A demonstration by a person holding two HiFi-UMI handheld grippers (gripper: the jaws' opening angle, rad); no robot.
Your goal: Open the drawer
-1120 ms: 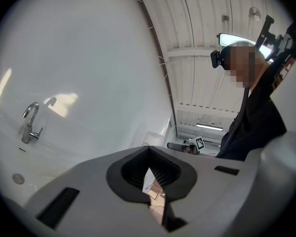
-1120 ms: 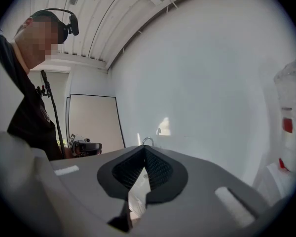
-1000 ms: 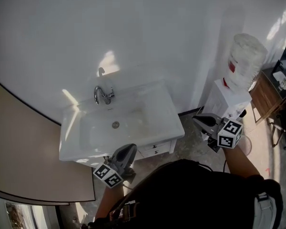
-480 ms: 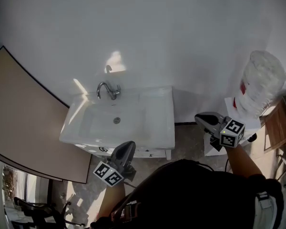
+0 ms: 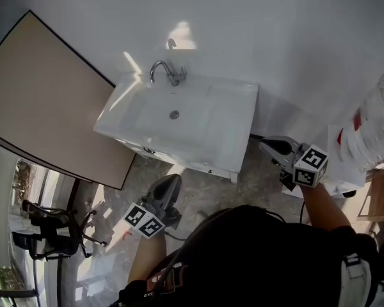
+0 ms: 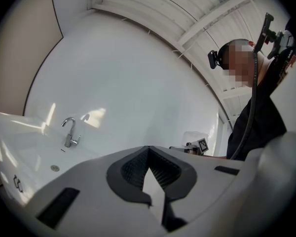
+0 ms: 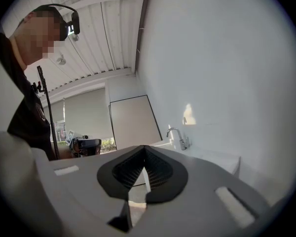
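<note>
The drawer point(image 5: 195, 166) sits shut in the cabinet front under the sink point(image 5: 211, 117), seen so steeply that its handle is probably just the small dark dot there. Over the last second the sink has slid up and rightward in the head view as the person turned to face it. The left gripper point(image 5: 170, 183) now points at the cabinet from near, the right gripper point(image 5: 267, 146) hangs beside its corner. Both pairs of jaws are closed on nothing, so the reach is unfinished.
</note>
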